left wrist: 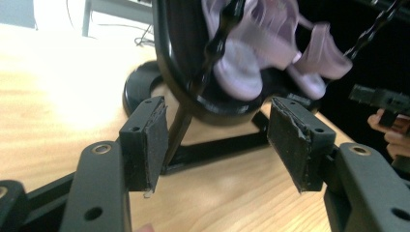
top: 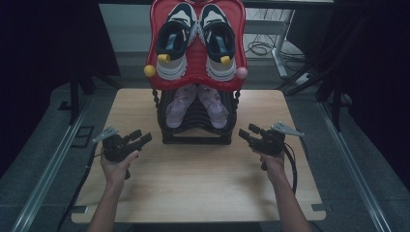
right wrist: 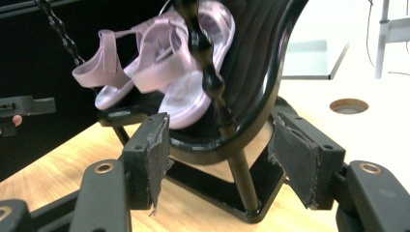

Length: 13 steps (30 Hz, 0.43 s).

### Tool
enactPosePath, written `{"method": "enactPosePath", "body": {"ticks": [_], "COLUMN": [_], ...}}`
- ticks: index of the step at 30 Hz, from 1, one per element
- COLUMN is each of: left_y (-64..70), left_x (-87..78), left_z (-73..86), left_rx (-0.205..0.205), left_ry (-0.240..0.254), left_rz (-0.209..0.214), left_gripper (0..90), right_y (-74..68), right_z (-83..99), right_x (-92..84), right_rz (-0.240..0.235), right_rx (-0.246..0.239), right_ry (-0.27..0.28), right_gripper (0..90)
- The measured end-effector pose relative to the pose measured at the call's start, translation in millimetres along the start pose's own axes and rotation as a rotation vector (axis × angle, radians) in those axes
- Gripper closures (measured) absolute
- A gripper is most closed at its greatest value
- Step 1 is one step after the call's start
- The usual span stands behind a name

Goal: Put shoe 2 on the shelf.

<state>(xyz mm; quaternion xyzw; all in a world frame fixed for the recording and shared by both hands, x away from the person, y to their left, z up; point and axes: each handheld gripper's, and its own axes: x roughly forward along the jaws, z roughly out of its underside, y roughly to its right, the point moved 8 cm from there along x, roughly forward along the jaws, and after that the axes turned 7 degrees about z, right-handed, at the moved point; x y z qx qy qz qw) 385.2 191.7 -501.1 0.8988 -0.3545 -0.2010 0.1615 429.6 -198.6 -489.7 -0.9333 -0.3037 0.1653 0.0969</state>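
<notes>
A: Any brand or lettering legible?
B: None that can be made out on the pink sandals [top: 197, 105] or the sneakers [top: 195, 41] on the red top tier [top: 196, 63]

A: Where do the sandals sit?
B: On the black lower shelf [top: 196, 126] of the rack, standing on the bench [top: 198, 179] – between both grippers, apart from them

A: And the jaws?
B: Left gripper [top: 139, 138] spread wide, holding nothing; right gripper [top: 250, 132] likewise spread and empty – each aimed at the rack's base

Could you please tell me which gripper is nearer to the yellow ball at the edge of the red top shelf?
Left. The left gripper sits below the yellow ball, nearly under it; the right gripper is across the rack.
</notes>
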Motion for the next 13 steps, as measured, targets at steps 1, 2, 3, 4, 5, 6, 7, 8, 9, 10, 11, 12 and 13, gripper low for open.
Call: {"method": "enactPosePath", "body": {"ticks": [1, 2, 3, 4, 5, 6, 7, 8, 9, 10, 11, 12, 13], "left_y": [-0.2, -0.3, -0.6, -0.7, -0.9, -1.0, -0.9, -0.6, -0.3, -0.2, -0.1, 0.0, 0.3], "left_x": [0.6, 1.0, 1.2, 1.0, 0.4, -0.2, -0.6, -1.0, -1.6, -2.0, -2.5, -2.8, -3.1], "left_z": [1.9, 3.1, 3.6, 3.3, 2.7, 2.0, 1.6, 1.2, 0.9, 0.7, 0.8, 1.0, 1.3], "left_rx": [0.001, -0.002, -0.003, -0.004, -0.004, -0.006, -0.008, -0.011, -0.015, -0.02, -0.025, -0.029, -0.03], "left_ry": [-0.004, -0.005, -0.009, -0.009, -0.005, -0.002, 0.001, 0.004, 0.006, 0.01, 0.011, 0.012, 0.014], "left_rz": [0.001, 0.001, 0.002, 0.004, 0.005, 0.006, 0.009, 0.013, 0.017, 0.019, 0.021, 0.024, 0.024], "left_gripper": [39.7, 39.7, 39.7, 39.7, 39.7, 39.7, 39.7, 39.6, 39.5, 39.3, 39.2, 38.9, 38.7], "right_y": [0.1, 0.5, 0.7, 0.8, 1.0, 1.0, 1.0, 0.9, 0.6, -0.1, -0.9, -1.6, -1.9], "right_z": [1.2, 2.3, 3.1, 3.6, 4.1, 4.5, 4.5, 4.0, 3.1, 1.7, 0.2, -1.0, -1.6], "right_x": [0.7, 0.9, 0.9, 1.0, 0.9, 0.4, -0.3, -1.2, -2.4, -4.1, -6.0, -8.4, -10.7], "right_rz": [0.001, 0.004, 0.005, 0.009, 0.01, 0.01, 0.011, 0.01, 0.009, 0.005, 0.002, 0.0, -0.002], "right_rx": [0.003, 0.002, 0.0, -0.002, -0.005, -0.002, -0.002, 0.0, 0.004, 0.009, 0.012, 0.013, 0.012], "right_ry": [0.0, -0.003, -0.005, -0.004, -0.003, -0.006, -0.006, -0.003, 0.003, 0.012, 0.023, 0.033, 0.041], "right_gripper": [37.8, 37.8, 37.8, 37.8, 37.8, 37.8, 37.7, 37.6, 37.5, 37.3, 37.3, 37.1, 37.1]}}
